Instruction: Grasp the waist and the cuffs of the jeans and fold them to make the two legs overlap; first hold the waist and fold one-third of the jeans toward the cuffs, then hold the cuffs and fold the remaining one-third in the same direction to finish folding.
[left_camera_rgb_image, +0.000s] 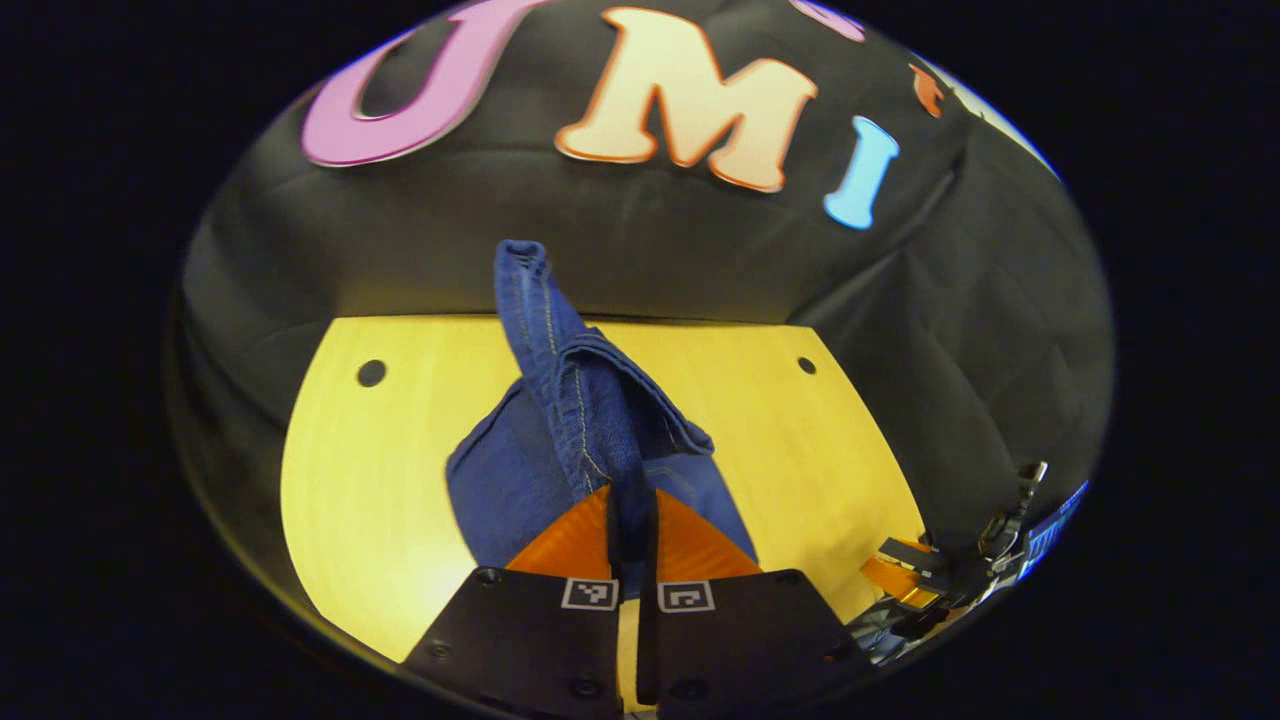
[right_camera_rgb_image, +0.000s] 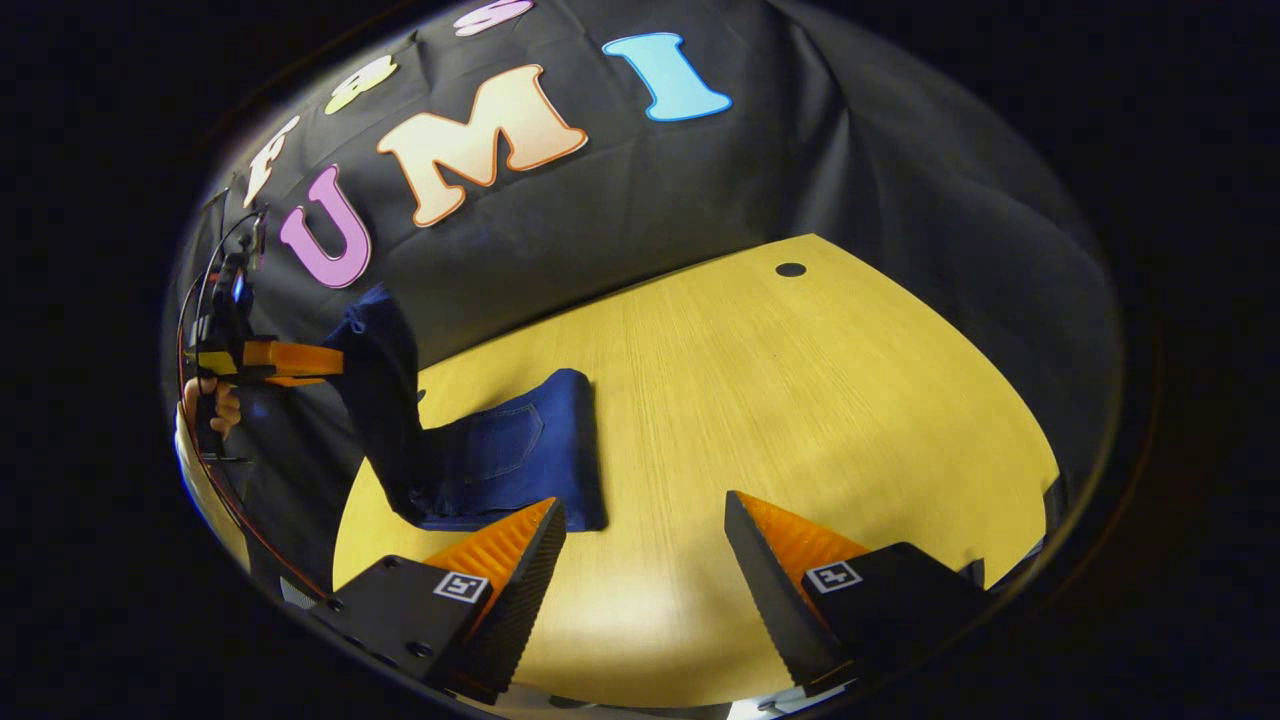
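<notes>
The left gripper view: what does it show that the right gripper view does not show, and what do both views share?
Left gripper view alone: the left gripper up close, shut on a raised fold of the dark blue denim jeans, and two dark round holes in the table.

Right gripper view alone: the right gripper open above bare wood, and the hand holding the left gripper, which lifts one end of the jeans off the table.

Both: the yellow wooden table, the jeans partly resting on it, and the black cloth wall behind.
</notes>
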